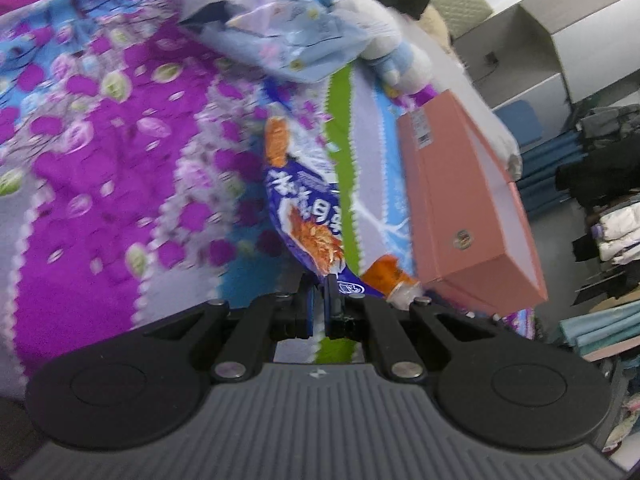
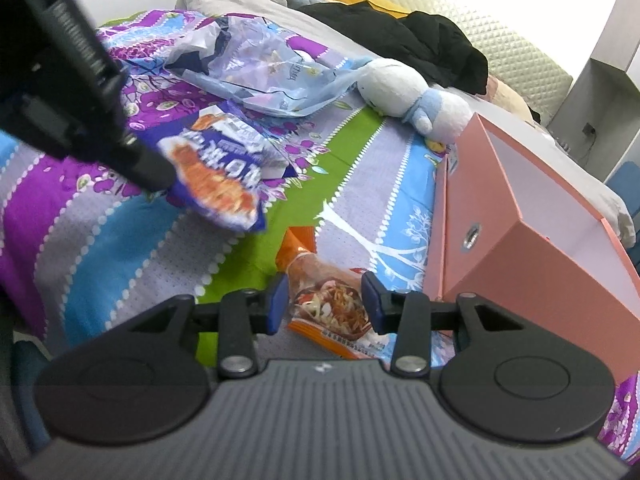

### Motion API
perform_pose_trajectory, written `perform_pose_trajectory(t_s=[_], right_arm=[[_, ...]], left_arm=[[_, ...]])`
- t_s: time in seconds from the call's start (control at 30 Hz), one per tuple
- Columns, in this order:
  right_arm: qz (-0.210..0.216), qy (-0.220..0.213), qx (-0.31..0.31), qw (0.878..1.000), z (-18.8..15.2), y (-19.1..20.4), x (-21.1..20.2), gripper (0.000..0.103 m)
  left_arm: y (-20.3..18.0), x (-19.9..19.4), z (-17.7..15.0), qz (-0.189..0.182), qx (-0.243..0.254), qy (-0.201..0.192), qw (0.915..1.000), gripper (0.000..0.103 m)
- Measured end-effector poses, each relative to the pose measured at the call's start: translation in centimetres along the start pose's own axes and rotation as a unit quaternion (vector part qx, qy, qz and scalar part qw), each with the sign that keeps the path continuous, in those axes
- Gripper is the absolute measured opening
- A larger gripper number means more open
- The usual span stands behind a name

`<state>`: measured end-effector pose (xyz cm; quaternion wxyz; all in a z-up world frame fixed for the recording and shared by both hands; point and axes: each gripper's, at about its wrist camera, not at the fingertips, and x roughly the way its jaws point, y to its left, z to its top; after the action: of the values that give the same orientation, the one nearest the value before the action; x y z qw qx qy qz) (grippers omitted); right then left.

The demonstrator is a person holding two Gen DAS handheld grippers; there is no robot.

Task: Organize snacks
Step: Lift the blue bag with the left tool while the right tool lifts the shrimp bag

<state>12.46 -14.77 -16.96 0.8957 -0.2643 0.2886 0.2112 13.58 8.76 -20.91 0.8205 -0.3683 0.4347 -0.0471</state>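
My left gripper is shut on the lower end of a purple-blue snack packet, which hangs above the patterned bedspread. The right wrist view shows the same packet blurred at upper left, held by the dark left gripper. My right gripper sits low over the bed with an orange snack packet between its blue pads, which touch both its sides. In the left wrist view the orange packet lies beside the open pink box, whose white inside looks bare.
A crumpled light-blue plastic bag and a white and blue plush toy lie further up the bed. Black clothing is piled near the padded headboard. Grey cabinets and folded clothes stand beyond the bed's edge.
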Motion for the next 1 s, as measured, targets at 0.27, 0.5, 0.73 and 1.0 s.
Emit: perform_pose_trajectory(t_s=[0.27, 0.5, 0.73, 1.0], right_arm=[[0.013, -0.011, 0.014, 1.0, -0.3, 0.4, 0.3, 0.052], [0.038, -0.029, 0.059, 0.997, -0.3, -0.8, -0.4, 0.083], [0.085, -0.029, 0.126, 0.988, -0.6, -2.4, -0.4, 0.086], [0.09, -0.028, 0.176, 0.98, -0.9, -3.8, -0.1, 0.086]], left_arm=[[-0.1, 0.1, -0.5, 0.055, 0.014, 0.018, 0.9982, 0.018], [-0.7, -0.1, 0.0, 0.107, 0.029, 0.012, 0.9937, 0.085], [-1.6, 0.1, 0.9, 0.12, 0.045, 0.008, 0.9917, 0.097], [-2.4, -0.2, 2.1, 0.15, 0.062, -0.046, 0.9856, 0.099]])
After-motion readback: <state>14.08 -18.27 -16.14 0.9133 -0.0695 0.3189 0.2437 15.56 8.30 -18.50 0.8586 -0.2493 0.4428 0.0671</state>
